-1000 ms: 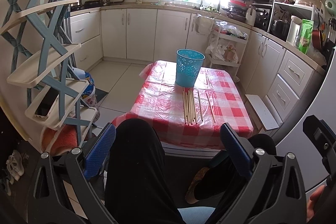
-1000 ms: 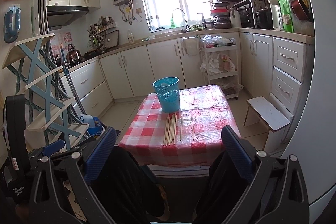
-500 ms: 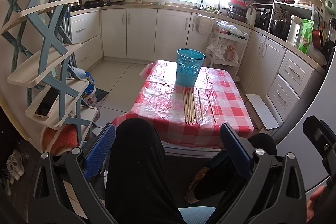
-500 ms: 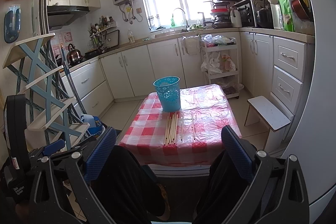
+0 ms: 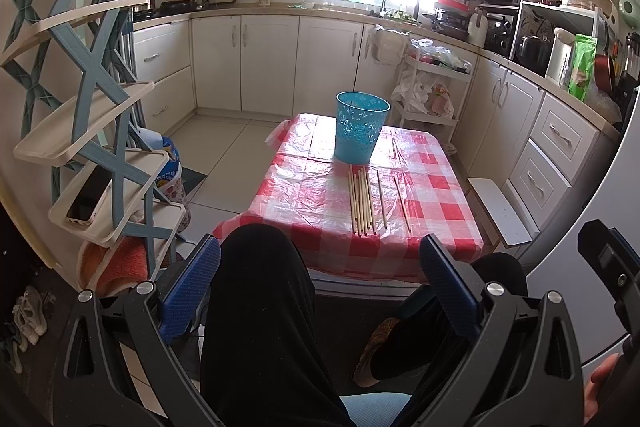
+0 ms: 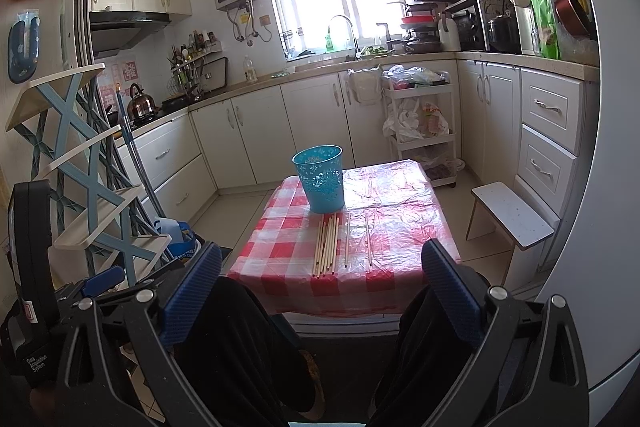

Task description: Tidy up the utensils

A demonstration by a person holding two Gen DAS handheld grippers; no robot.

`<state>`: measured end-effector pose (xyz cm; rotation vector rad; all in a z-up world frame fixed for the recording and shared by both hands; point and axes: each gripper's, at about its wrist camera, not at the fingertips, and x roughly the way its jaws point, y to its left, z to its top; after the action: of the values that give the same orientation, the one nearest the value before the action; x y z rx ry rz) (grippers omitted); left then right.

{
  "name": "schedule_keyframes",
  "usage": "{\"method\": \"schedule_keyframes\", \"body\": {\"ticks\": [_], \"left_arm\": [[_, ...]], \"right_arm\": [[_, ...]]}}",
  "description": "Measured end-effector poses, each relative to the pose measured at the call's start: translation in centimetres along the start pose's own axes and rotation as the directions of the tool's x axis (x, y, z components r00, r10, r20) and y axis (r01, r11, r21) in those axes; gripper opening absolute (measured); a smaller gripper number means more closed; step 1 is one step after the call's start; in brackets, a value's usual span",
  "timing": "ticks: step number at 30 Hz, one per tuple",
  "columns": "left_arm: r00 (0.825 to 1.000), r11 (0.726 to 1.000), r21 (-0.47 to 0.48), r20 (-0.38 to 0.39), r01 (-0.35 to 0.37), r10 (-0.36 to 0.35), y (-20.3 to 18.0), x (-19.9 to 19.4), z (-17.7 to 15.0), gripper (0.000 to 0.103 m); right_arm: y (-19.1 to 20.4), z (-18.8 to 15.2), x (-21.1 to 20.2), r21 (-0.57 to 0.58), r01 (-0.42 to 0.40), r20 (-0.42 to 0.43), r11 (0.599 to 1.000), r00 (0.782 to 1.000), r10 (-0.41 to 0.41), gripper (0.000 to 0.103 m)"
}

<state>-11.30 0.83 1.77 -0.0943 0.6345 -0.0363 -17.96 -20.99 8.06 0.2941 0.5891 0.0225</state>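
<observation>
Chopsticks point(image 5: 362, 201) lie on the red-checked tablecloth point(image 5: 316, 195), just in front of the blue perforated bin point(image 5: 361, 133): a tight bundle on the left, 2 loose sticks point(image 5: 394, 199) just to its right, more thin sticks point(image 5: 398, 149) beside the bin, count unclear. Bin stands upright, looks empty from here. Nothing picked yet, so step in hand reads as the approach.

Your left gripper point(image 5: 320, 279) and right gripper point(image 6: 322, 277) both sit spread wide, empty, low over your lap, well short of the table. Start with a loose stick; come down across its length, pinch mid-shaft so it doesn't pivot, then tip it vertical over the bin mouth.

Room: near table edge is just ahead of the stick tips, don't drag them off. Shelf rack point(image 5: 92, 99) crowds the left, white stool point(image 6: 512, 215) and drawers the right; over the table is open.
</observation>
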Motion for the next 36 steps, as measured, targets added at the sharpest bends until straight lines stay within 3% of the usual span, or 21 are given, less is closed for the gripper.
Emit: {"method": "schedule_keyframes", "body": {"ticks": [13, 27, 36], "left_arm": [[0.999, 1.0, 0.004, -0.038, -0.002, 0.002, 0.2, 1.7, -0.5, 0.096], [0.987, 0.999, -0.009, -0.155, -0.05, 0.048, 0.9, 12.2, 2.3, 0.095], [0.979, 1.0, 0.007, -0.199, -0.031, 0.031, -0.4, 18.6, 4.9, 0.095]], "right_arm": [[0.5, -0.3, 1.3, -0.013, 0.0, -0.021, 1.0, 1.0, 0.0, 0.096], [-1.6, 0.6, 11.0, 0.017, -0.001, -0.119, 1.0, 0.993, 0.003, 0.096], [-3.4, 1.7, 17.1, 0.052, 0.017, -0.166, 0.999, 0.986, -0.008, 0.096]]}}
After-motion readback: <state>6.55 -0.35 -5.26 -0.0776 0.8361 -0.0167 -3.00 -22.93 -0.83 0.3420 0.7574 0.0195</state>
